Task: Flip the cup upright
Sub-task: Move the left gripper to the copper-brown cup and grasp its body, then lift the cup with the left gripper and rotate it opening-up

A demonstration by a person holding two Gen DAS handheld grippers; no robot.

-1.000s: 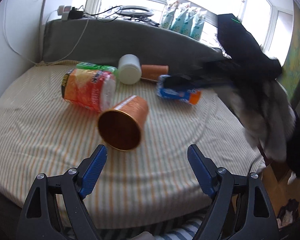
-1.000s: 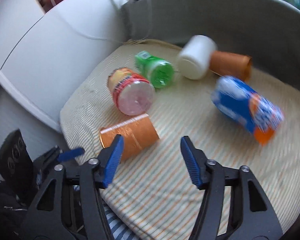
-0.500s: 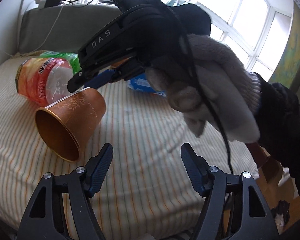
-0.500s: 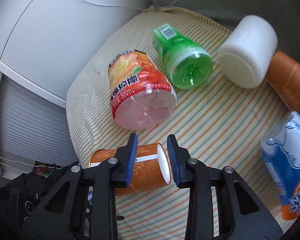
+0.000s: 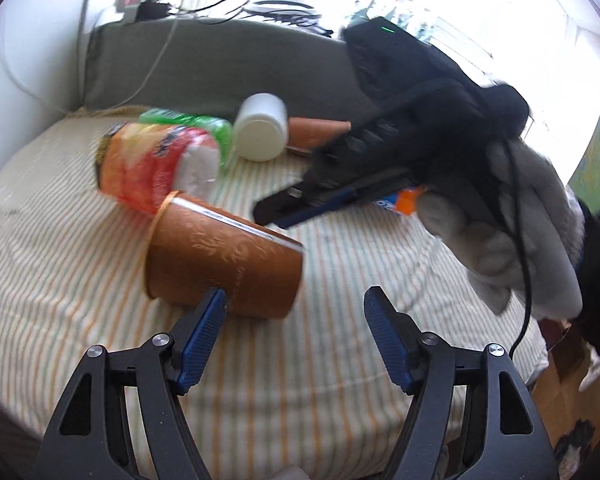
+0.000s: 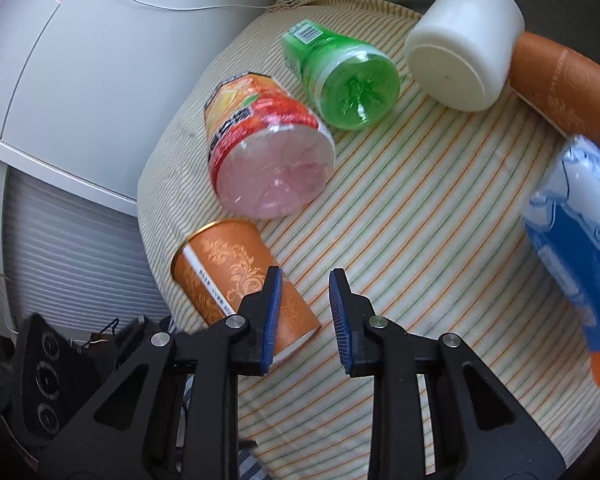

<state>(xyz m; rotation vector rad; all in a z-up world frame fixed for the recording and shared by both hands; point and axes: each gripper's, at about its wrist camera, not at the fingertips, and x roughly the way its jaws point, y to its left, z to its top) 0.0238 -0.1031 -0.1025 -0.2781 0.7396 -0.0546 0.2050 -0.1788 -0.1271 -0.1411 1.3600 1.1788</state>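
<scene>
An orange patterned paper cup (image 5: 220, 264) lies on its side on the striped cushion (image 5: 80, 288), its base pointing right toward me. It also shows in the right wrist view (image 6: 236, 280), mouth toward the cushion's left edge. My left gripper (image 5: 296, 320) is open, its left finger just in front of the cup. My right gripper (image 6: 305, 308) is narrowly open and empty, its left finger over the cup's base end; in the left wrist view it (image 5: 284, 216) hovers just right of the cup.
An orange-red bottle (image 6: 268, 160), a green bottle (image 6: 340, 80), a white jar (image 6: 464, 40), a second orange cup (image 6: 560, 80) and a blue-orange packet (image 6: 576, 240) lie on the cushion. A grey backrest (image 5: 228, 64) stands behind; a white cabinet (image 6: 80, 60) stands left.
The cup has turned so its base, not its mouth, faces the left camera. My right gripper has pulled back off the cup and opened slightly. The left gripper has come closer.
</scene>
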